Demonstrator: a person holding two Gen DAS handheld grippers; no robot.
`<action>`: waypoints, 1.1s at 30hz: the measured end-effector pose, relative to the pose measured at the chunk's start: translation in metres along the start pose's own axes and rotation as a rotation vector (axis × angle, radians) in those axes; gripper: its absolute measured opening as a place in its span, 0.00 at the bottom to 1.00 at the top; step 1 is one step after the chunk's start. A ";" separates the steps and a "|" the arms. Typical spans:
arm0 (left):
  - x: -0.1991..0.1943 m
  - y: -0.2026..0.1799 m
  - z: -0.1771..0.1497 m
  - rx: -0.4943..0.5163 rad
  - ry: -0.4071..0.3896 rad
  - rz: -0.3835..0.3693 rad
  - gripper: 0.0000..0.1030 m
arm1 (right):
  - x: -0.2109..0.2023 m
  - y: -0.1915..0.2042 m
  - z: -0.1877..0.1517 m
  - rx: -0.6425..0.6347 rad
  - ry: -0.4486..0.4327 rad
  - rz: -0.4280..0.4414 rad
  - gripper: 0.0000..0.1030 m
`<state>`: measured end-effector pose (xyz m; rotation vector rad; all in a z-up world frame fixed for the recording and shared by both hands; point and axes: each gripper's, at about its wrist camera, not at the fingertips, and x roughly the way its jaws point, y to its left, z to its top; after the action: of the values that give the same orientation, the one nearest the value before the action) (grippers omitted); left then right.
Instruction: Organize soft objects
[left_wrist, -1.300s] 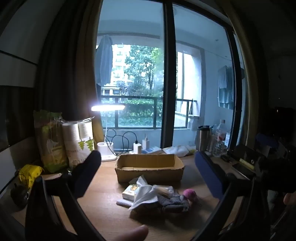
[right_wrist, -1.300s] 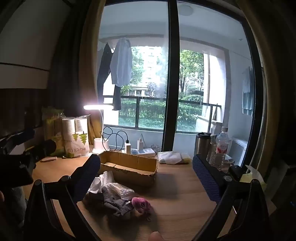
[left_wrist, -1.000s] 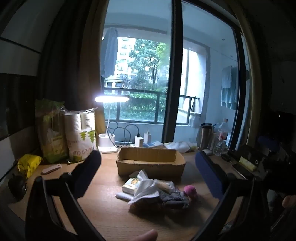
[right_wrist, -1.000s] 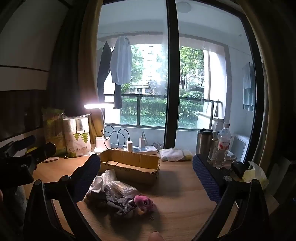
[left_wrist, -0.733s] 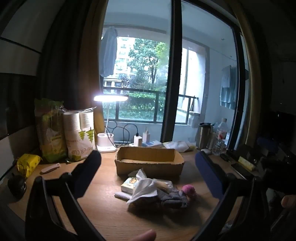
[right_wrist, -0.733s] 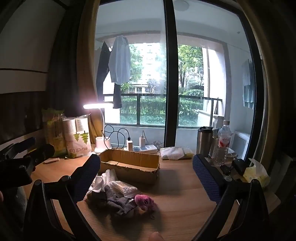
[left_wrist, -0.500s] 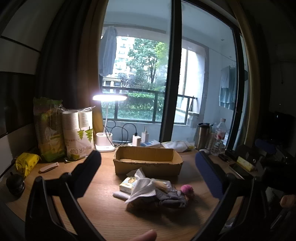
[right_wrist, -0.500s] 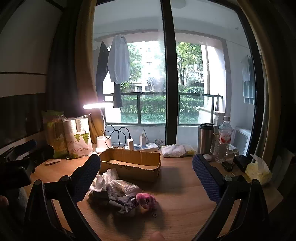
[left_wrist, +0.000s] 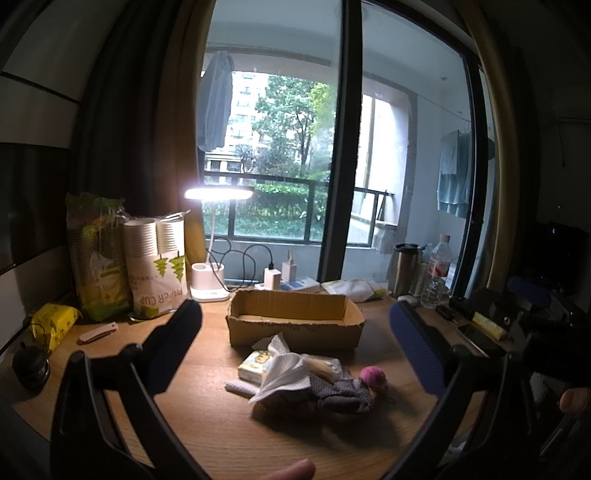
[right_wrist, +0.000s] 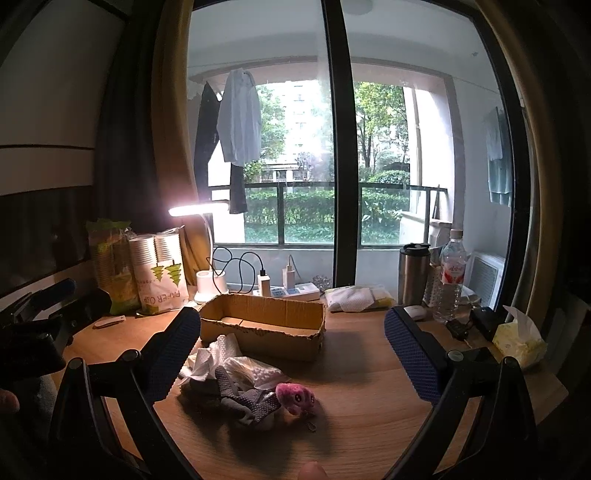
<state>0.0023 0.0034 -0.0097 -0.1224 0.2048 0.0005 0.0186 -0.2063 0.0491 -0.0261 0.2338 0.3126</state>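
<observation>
A pile of soft things lies on the wooden desk (left_wrist: 207, 424) in front of an open cardboard box (left_wrist: 295, 323): a white tissue (left_wrist: 284, 376), a grey fabric piece (left_wrist: 343, 393), a pink plush toy (left_wrist: 373, 376) and a small tissue pack (left_wrist: 255, 365). In the right wrist view the box (right_wrist: 262, 328) is behind the tissue (right_wrist: 218, 354), the grey fabric (right_wrist: 251, 400) and the pink plush (right_wrist: 295, 397). My left gripper (left_wrist: 295, 343) is open and empty, held above the desk short of the pile. My right gripper (right_wrist: 291, 350) is open and empty, also short of the pile.
A lit desk lamp (left_wrist: 218, 195), a bag of paper cups (left_wrist: 159, 269) and a green bag (left_wrist: 96, 258) stand at the back left. A steel flask (right_wrist: 413, 273), a water bottle (right_wrist: 452, 273) and a yellow tissue pack (right_wrist: 517, 339) are at the right. A power strip (right_wrist: 291, 291) lies by the window.
Both grippers have shifted slightly and risen a little, so the desk and pile sit a bit lower in view. Both stay open and the pile has not moved.
</observation>
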 end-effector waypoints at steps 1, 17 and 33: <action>0.000 -0.001 0.000 0.001 0.001 -0.001 0.99 | 0.000 0.000 0.000 0.000 -0.001 0.000 0.98; 0.000 0.000 -0.001 0.000 0.010 -0.001 0.99 | 0.000 0.002 0.001 -0.004 0.002 0.006 0.98; 0.001 0.000 -0.001 0.003 0.014 -0.002 0.99 | 0.001 0.002 0.001 -0.005 0.004 0.007 0.98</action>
<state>0.0035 0.0029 -0.0106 -0.1195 0.2187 -0.0026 0.0192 -0.2040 0.0494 -0.0308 0.2375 0.3204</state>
